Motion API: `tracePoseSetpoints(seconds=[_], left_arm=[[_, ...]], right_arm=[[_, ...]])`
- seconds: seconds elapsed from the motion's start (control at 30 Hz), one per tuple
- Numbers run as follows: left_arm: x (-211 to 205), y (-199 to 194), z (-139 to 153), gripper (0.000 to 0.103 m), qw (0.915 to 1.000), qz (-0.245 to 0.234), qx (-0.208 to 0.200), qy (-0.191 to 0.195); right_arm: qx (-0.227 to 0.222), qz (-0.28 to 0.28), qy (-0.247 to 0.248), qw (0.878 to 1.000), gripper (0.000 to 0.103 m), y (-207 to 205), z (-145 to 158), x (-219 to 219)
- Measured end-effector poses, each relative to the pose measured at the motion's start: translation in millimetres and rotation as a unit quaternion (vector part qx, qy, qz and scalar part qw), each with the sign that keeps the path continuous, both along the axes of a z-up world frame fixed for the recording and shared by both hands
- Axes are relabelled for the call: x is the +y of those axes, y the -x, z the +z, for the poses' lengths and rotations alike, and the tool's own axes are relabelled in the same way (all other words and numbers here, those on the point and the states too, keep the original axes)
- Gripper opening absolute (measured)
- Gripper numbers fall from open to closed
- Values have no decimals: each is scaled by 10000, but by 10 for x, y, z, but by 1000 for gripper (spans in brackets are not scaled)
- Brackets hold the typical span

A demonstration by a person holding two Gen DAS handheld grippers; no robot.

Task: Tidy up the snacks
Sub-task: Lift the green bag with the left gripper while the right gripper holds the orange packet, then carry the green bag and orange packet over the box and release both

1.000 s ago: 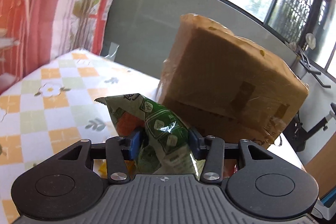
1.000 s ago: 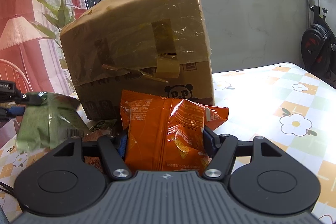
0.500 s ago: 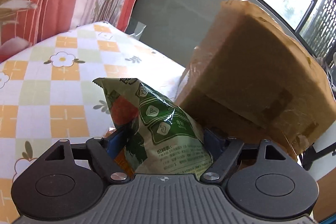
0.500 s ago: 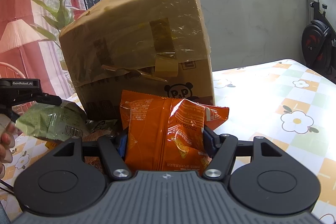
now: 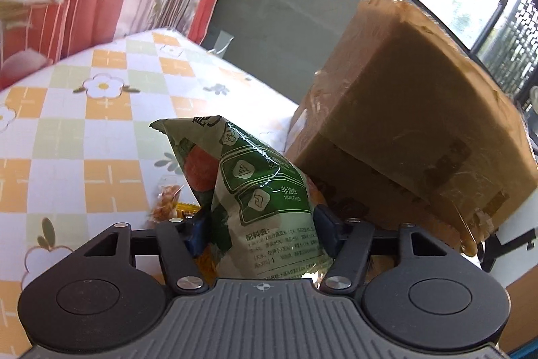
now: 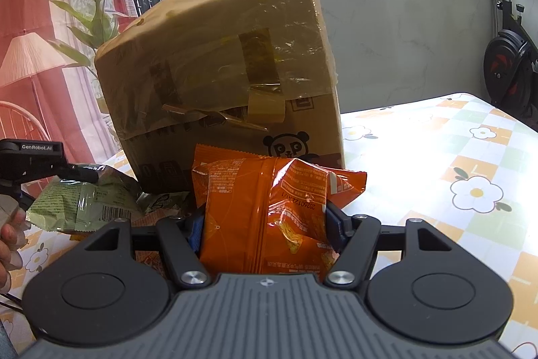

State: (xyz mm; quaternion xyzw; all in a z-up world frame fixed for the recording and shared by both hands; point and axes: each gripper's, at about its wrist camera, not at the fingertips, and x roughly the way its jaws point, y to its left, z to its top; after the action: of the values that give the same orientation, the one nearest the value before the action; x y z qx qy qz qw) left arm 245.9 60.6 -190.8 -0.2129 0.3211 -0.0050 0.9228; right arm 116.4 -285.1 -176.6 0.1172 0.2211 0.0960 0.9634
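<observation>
Left wrist view: the left gripper is closing its jaws around a green snack bag, both blue pads touching the bag's sides. The bag stands up between the fingers, just beside a taped cardboard box on the checked floral tablecloth.

Right wrist view: the right gripper clenches an orange snack bag, which fills the gap and rises before the box. Windows and an exercise bike stand behind.
</observation>
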Motion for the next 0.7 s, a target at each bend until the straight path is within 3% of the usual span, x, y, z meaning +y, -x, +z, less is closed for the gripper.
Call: tracePoseSetpoints(seconds=[0.4,0.6,0.7], left_arm=[[-14,406,339,61,9925,-542,-323,-1042],[22,544,566,62,9862,-1030,-460,-1212],[-10,629,738,62,9788,-1300,-690,-1421]], right_arm=[[56,-31,349,9994,67,32,74,109],[-141,117,584,9981,67,159,314,188],[-298,145,591,9977,67,222,489,191]])
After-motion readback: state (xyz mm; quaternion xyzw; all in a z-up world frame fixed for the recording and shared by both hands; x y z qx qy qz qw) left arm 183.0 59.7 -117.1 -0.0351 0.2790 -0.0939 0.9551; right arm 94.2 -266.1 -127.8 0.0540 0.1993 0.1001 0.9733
